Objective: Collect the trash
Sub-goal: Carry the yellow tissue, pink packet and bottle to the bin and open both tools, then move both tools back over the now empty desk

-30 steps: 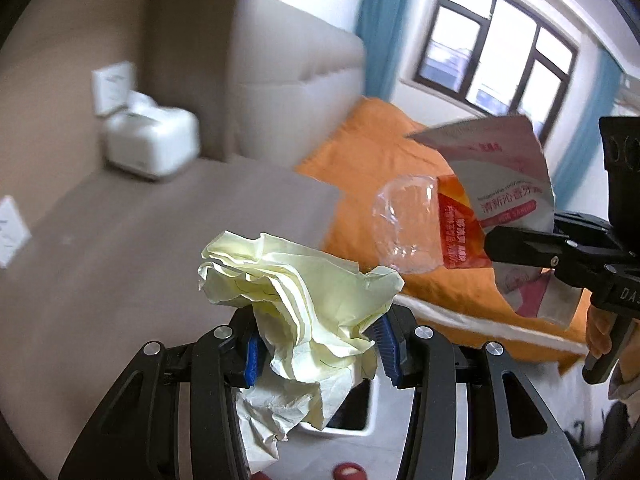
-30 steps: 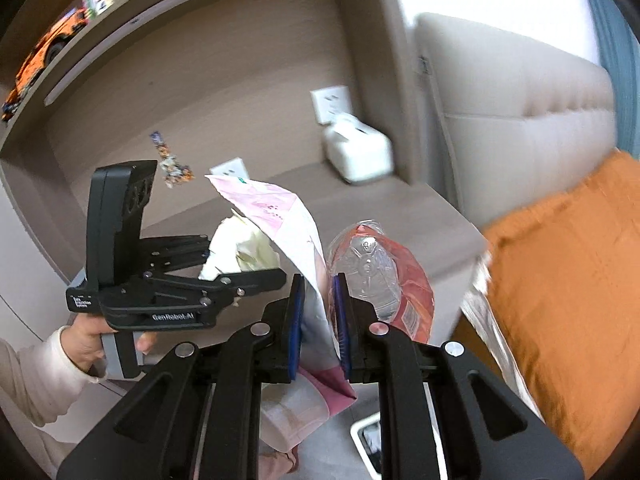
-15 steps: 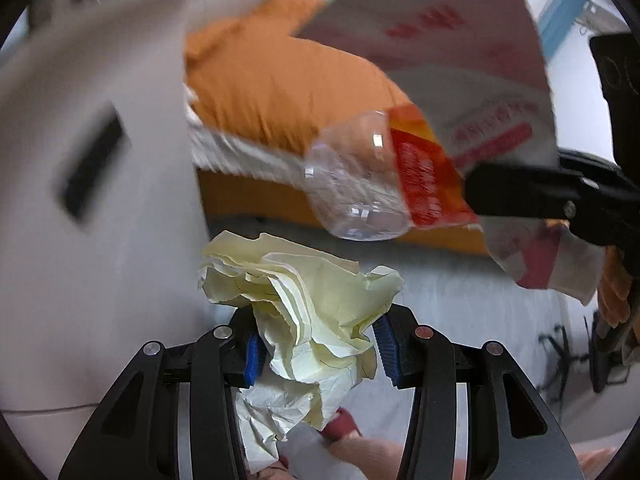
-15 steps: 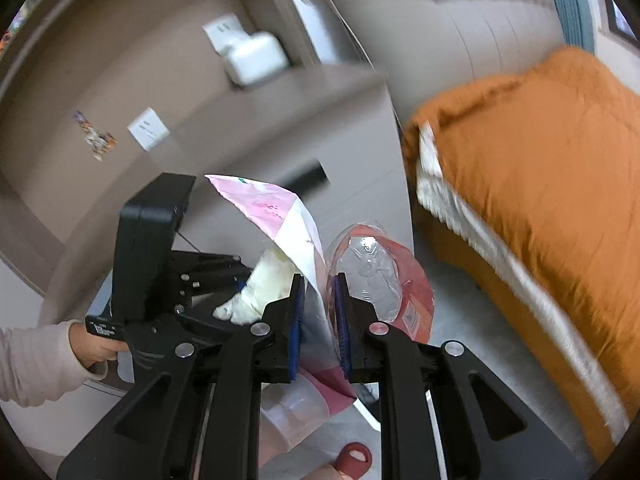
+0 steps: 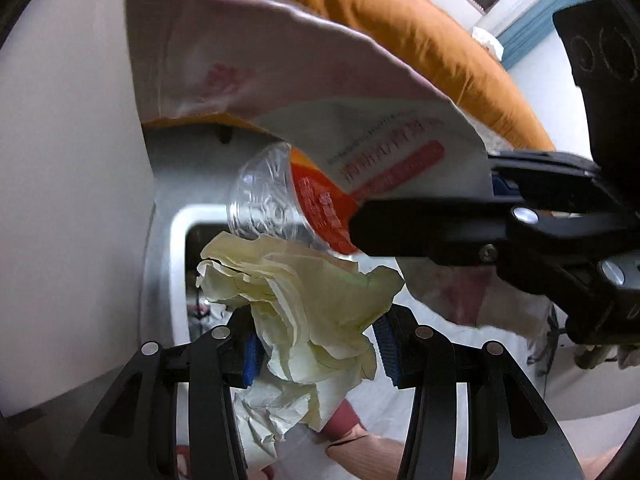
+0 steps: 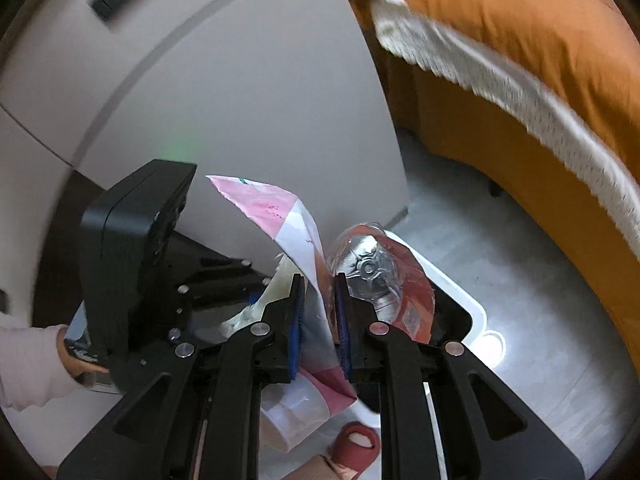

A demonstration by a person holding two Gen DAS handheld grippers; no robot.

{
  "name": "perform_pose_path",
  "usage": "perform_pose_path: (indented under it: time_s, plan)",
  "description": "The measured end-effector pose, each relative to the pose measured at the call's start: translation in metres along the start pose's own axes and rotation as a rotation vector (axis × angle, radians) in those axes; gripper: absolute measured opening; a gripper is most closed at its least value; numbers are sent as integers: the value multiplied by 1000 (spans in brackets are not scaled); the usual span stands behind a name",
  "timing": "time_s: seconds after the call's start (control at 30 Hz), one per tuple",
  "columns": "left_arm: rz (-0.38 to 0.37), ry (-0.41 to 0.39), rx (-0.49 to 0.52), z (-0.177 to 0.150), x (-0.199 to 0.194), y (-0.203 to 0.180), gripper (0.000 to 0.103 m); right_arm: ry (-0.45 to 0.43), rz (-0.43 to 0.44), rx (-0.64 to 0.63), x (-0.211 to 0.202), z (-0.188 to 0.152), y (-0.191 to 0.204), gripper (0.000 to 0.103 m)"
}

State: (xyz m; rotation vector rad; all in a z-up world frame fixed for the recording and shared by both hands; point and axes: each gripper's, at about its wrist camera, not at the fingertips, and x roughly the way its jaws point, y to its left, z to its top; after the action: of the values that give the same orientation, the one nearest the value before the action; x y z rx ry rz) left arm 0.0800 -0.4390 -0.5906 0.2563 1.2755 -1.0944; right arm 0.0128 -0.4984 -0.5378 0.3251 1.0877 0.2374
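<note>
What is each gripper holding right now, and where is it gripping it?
The left gripper pinches the crumpled yellow paper around its middle. The right gripper clamps the pink-and-white wrapper mid-sheet; the plastic bottle sits alongside.

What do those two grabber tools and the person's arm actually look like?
Both grippers, left and right, are black angular frames with silver rivets and ribbed blue finger pads. A boxy black housing sits behind the fingers. The sleeve is pale pink. No cables visible.

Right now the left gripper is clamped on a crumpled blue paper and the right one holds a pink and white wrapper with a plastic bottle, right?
Not quite: the crumpled paper in the left gripper is pale yellow, not blue, as the left wrist view shows. The rest holds: the right gripper grips the pink and white wrapper with the plastic bottle.
</note>
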Motion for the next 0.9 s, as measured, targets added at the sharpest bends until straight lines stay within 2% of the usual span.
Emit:
perform_pose_path:
  time_s: [0.03,0.07,0.1,0.13,0.17,0.3,0.43,0.63,0.73,0.9]
  plan:
    - [3,6,-1,-2,6,5,70,30,-7,-10,11,-4,-2,20]
    - [20,26,-8,-5,16,10,89,54,-19,-21,21,-7,-4,49]
    - [38,35,-13,-10,26,11,99,75,-35,-20,31,-10,-6,78]
    - [32,46,-21,-15,34,16,98,72,-41,-14,37,-14,-9,95]
    - [32,57,-27,-19,41,16,98,89,-36,-10,44,-16,-12,99]
    - [40,85,-5,-25,43,16,98,104,-67,-9,54,-20,-20,99]
    - [59,79,0,-17,33,12,98,70,-95,10,33,-14,-19,99]
    - [74,29,-32,-16,-13,12,98,20,-102,31,-12,3,-9,99]
    - [83,9,-29,-9,-38,0,98,-2,-83,59,-39,12,-4,99]
    - [87,-51,-28,5,-97,-24,98,-54,-100,50,-92,30,18,99]
